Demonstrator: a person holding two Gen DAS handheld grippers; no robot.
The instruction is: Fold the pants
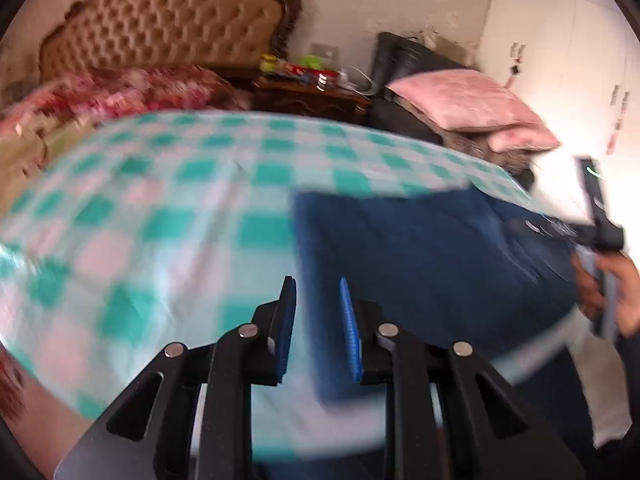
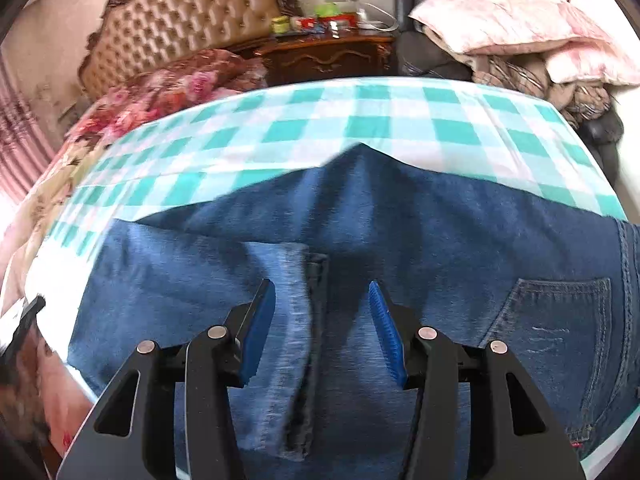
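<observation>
Two grippers empty: left gripper (image 1: 318, 296) narrowly parted over jeans' left edge, right gripper (image 2: 322, 300) half open above the seam, gripping nothing. Jeans (image 2: 400, 220) folded into compact block on checked sheet (image 2: 280, 128). Judged near finish; final smoothing perhaps left.

Bright daylight, blown out white at right edge of left view and left edge of right view. Left view heavily motion-blurred across the checked cloth (image 1: 168, 208). Right view sharper, mild blur on jeans (image 2: 400, 216). Strong fisheye bend, dark corner vignette.
</observation>
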